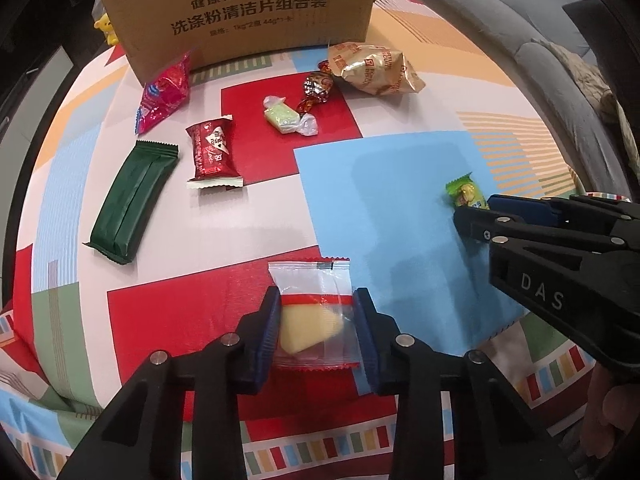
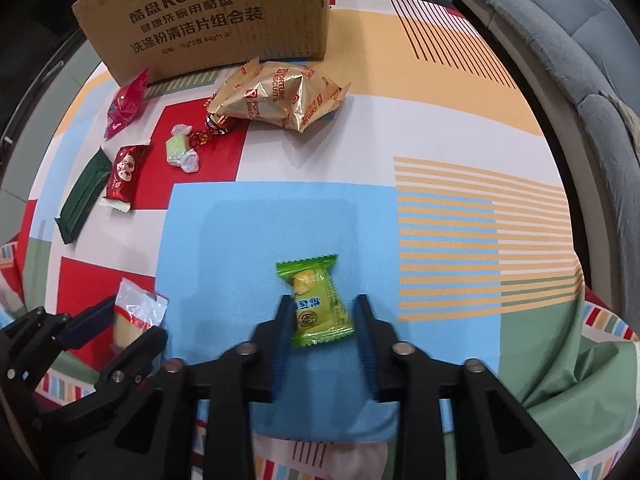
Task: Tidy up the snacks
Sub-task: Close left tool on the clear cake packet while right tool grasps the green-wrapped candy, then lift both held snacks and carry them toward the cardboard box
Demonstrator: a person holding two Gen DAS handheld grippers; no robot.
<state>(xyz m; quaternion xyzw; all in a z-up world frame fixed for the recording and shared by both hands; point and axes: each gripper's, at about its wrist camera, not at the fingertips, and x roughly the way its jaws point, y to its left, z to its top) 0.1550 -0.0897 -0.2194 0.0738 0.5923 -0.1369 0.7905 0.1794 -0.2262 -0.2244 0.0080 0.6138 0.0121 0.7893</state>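
Blue pads line both pairs of tongs, and each pair brackets one small wrapped snack on a bench covered by a cloth of red, blue, white and orange blocks.

The left tongs [image 1: 316, 320] stand partly open around a clear packet [image 1: 310, 304] with a red stripe and a pale yellow wedge inside. Their pads sit against or just beside the packet's two long edges; whether they are pressing is not clear. It lies on a red block near the bench's front edge.

The right tongs [image 2: 322, 328] are also partly open, astride a green candy packet [image 2: 318, 302] on the light blue block. One pad touches or nearly touches the wrapper; a gap shows on the other side. Nothing is lifted.

Farther back lie a dark green bar [image 1: 132, 202], a red packet [image 1: 214, 154], a pink foil packet [image 1: 164, 92], a pale green twist candy [image 1: 286, 116], a brown foil candy [image 1: 316, 88] and a gold biscuit bag [image 1: 374, 68], all in front of a cardboard box [image 1: 240, 8].

Both bracketed snacks look very light. Their film wrappers are likely slick and crinkly, so the flat sealed ends would slip or fold. The firmer middle, where the filling sits, seems the better hold, with gentle pressure since the pale wedge may crumble.
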